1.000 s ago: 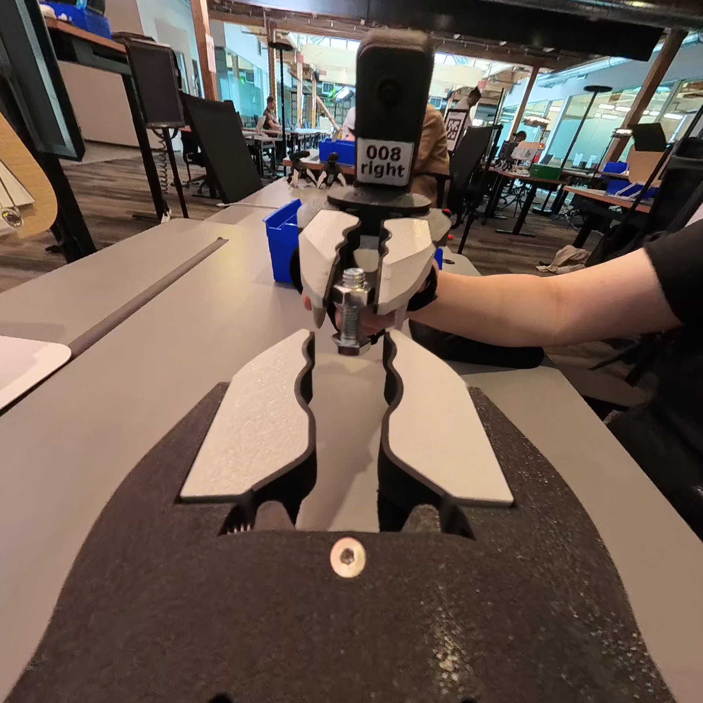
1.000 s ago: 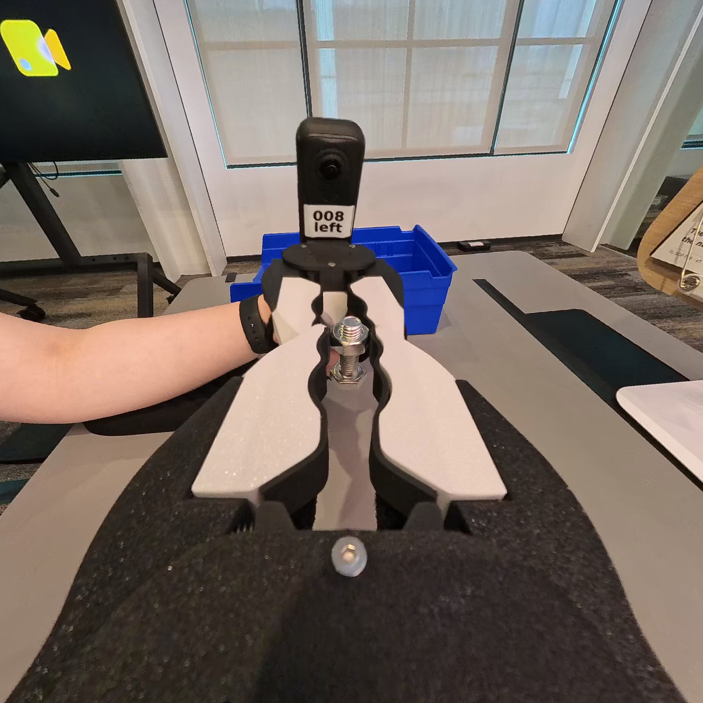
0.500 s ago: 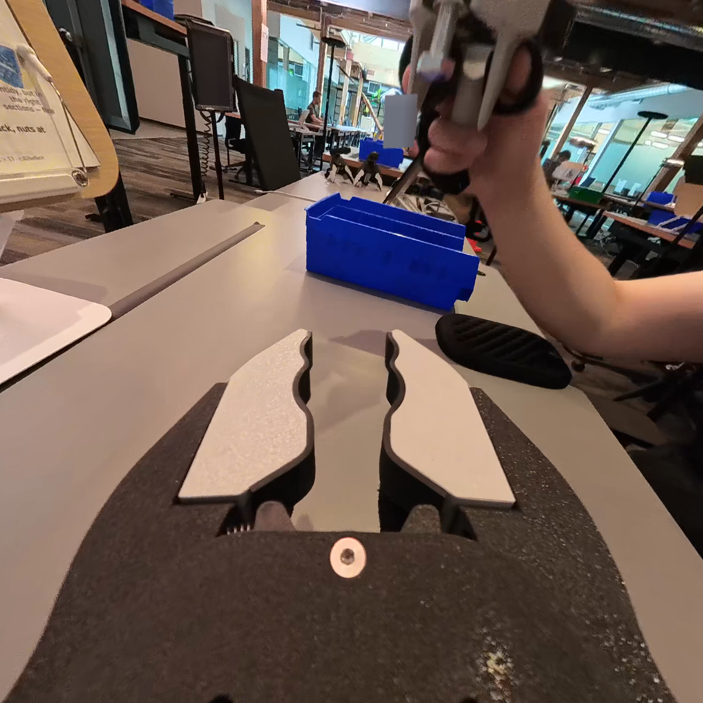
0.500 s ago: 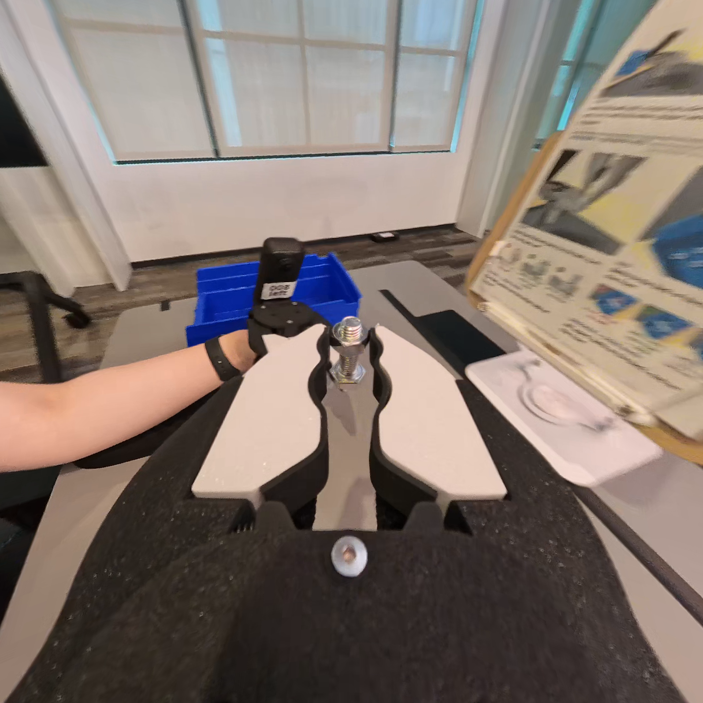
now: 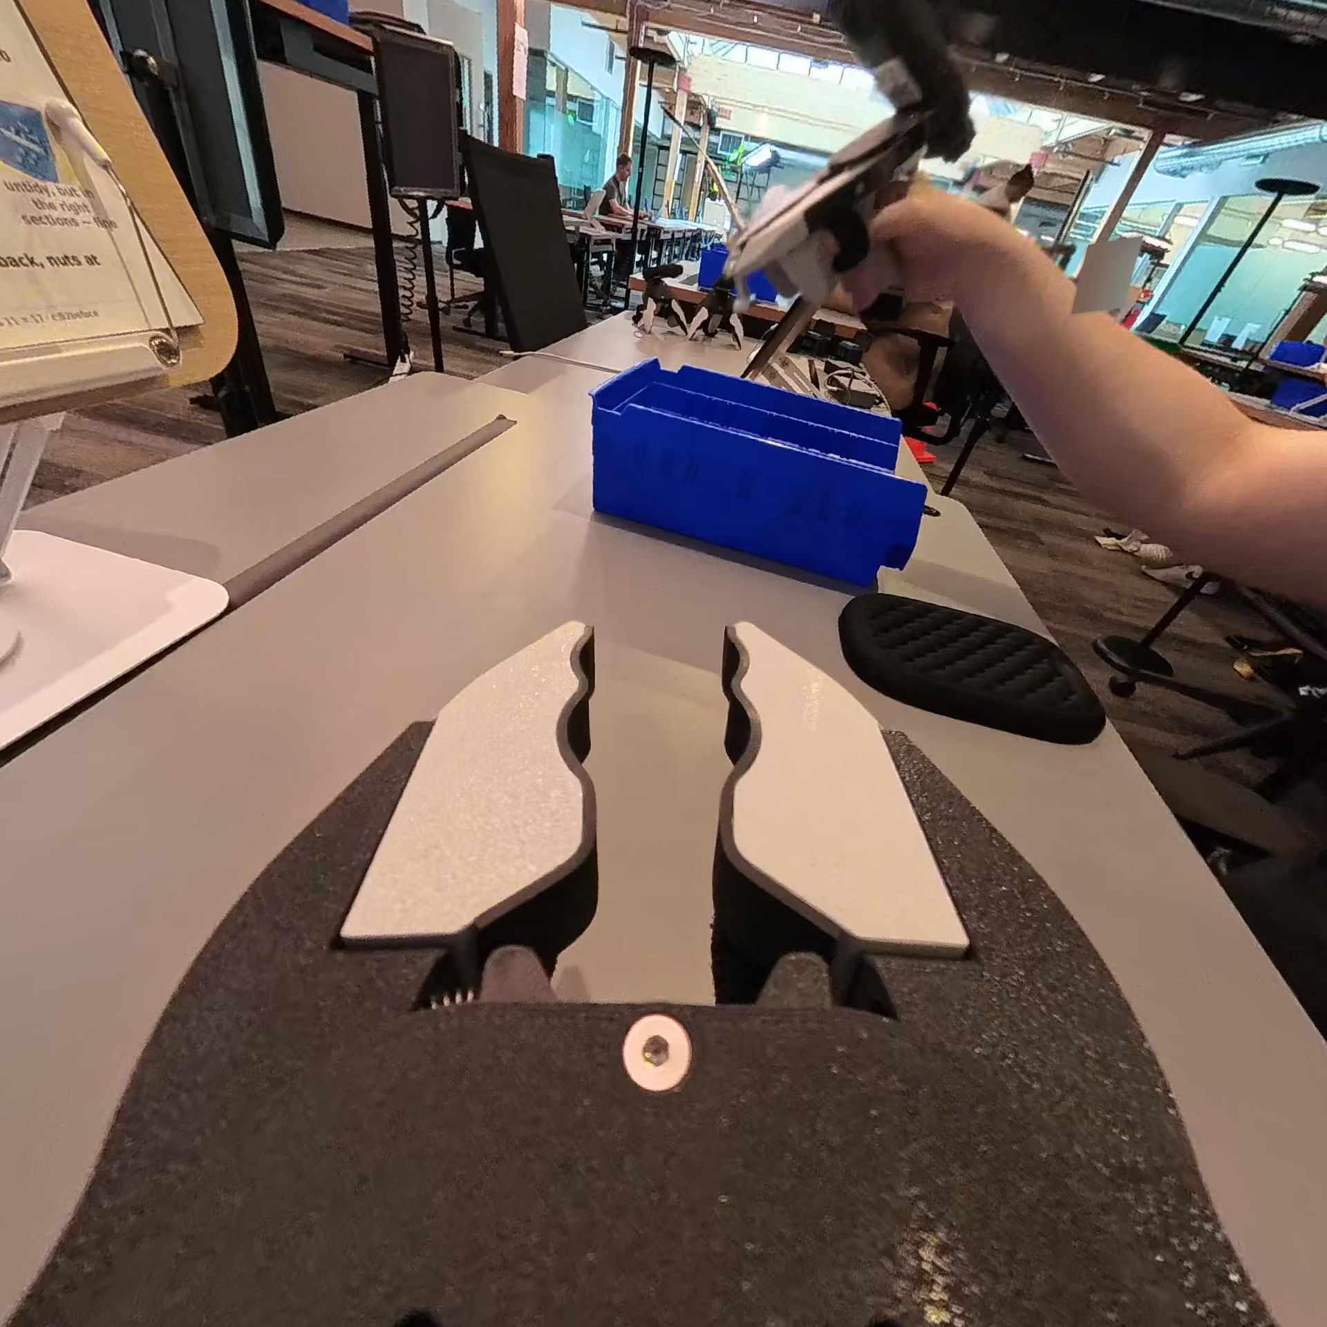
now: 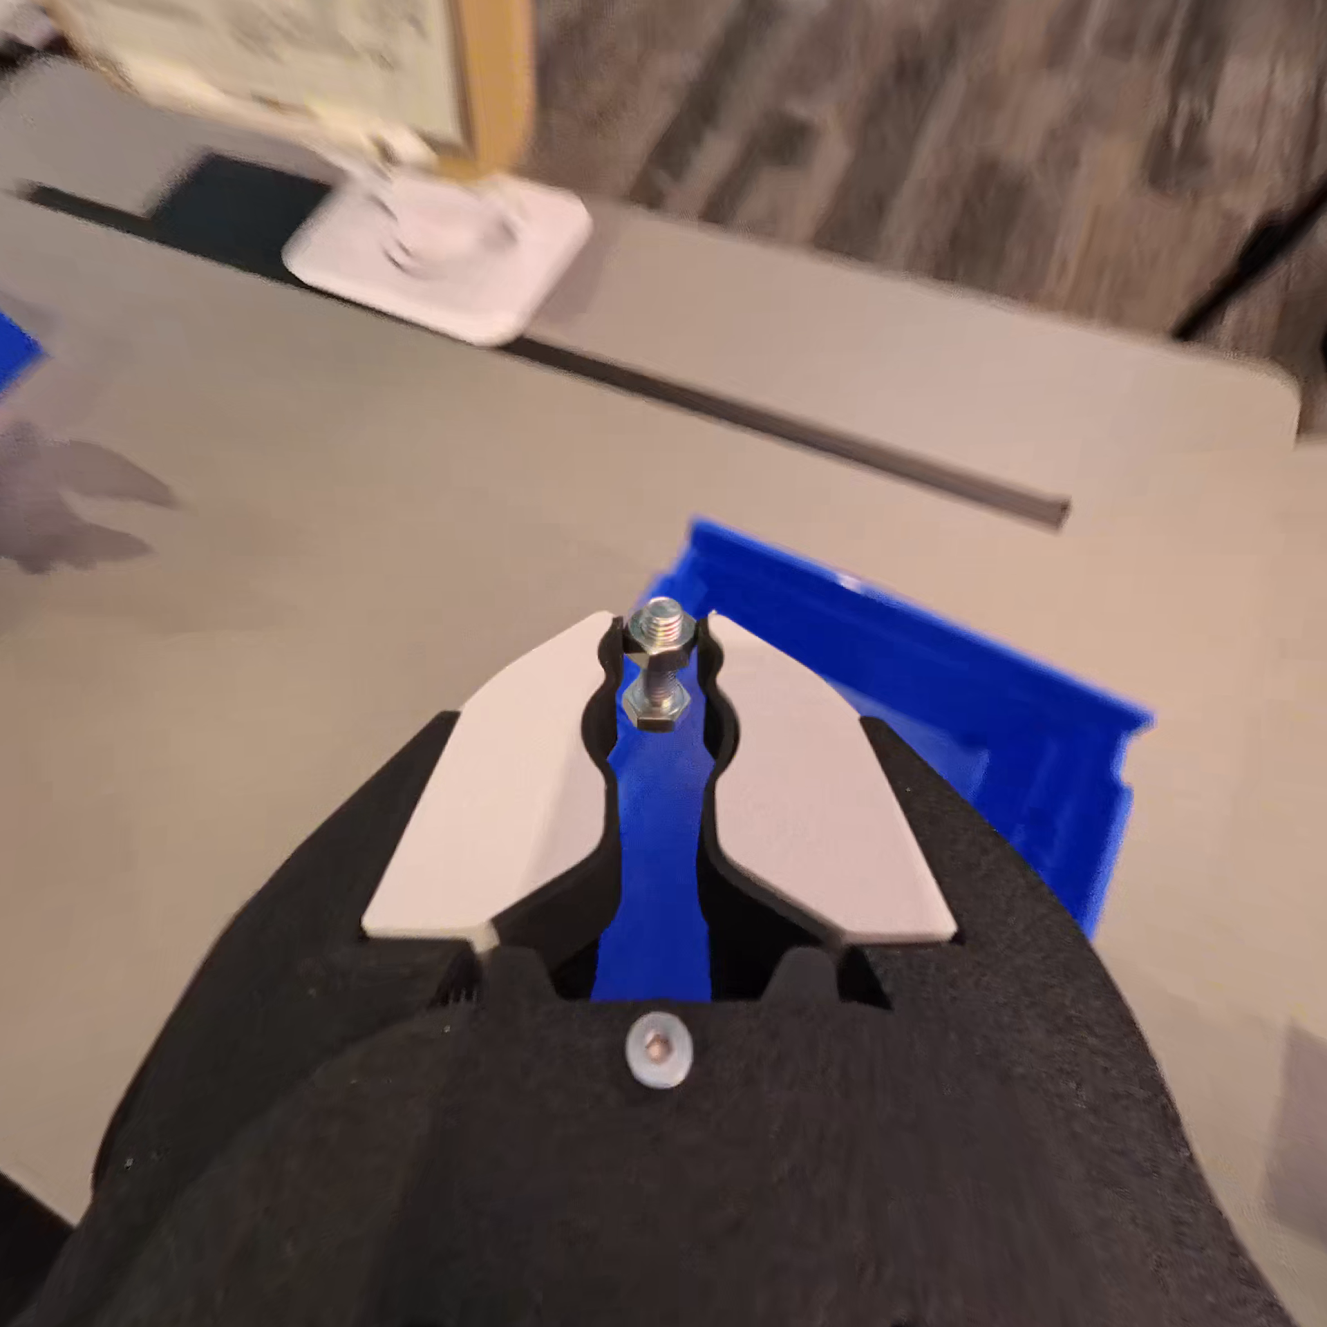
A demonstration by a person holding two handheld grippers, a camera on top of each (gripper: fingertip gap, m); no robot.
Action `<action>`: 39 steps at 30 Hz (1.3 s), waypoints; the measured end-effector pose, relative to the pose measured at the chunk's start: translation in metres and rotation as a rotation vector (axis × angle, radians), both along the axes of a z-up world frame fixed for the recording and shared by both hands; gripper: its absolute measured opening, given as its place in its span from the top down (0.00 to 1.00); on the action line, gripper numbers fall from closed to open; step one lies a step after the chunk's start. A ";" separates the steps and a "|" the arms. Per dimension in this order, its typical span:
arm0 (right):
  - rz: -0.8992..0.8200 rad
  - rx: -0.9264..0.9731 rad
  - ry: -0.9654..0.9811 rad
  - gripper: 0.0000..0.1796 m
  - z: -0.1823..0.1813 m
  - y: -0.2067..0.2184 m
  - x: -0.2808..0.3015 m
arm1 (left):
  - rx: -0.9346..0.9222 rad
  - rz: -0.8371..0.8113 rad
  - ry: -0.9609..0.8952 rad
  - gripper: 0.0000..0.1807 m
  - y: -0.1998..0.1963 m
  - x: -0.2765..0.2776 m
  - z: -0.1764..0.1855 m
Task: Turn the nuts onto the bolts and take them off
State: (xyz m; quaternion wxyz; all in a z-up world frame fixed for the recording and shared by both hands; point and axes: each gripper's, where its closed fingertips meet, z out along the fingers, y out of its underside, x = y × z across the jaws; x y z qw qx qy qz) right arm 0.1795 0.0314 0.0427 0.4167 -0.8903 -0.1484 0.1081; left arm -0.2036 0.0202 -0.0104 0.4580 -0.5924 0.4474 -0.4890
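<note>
My right gripper is shut on a silver bolt with a nut threaded near its tip; the fingertips pinch the nut and the bolt head hangs below. It is held in the air above the blue bin, tilted down toward it. In the left wrist view the right gripper shows high at the upper right above the blue bin, held by a hand. My left gripper is open and empty, low over the grey table.
A black oval pad lies right of the left gripper. A sign on a white base stands at the left; it also shows in the right wrist view, blurred. A dark seam runs across the table. Across from one pair of fingers to the other is roughly 40 cm.
The right gripper has carried the bolt and nut away from the left gripper, up and over the blue bin, and now tilts downward. The left gripper stays open and has drawn back.
</note>
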 end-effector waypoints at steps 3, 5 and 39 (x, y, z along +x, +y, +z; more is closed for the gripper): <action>-0.078 -0.174 -0.006 0.89 -0.052 -0.005 0.034 | -0.005 0.000 0.012 0.81 0.001 0.003 -0.003; -0.111 -0.277 0.009 0.89 -0.081 -0.009 0.046 | -0.004 -0.006 0.018 0.82 0.000 0.004 -0.004; -0.186 -0.689 -0.091 0.89 -0.191 0.011 0.073 | 0.003 -0.043 0.019 0.83 -0.006 0.003 -0.003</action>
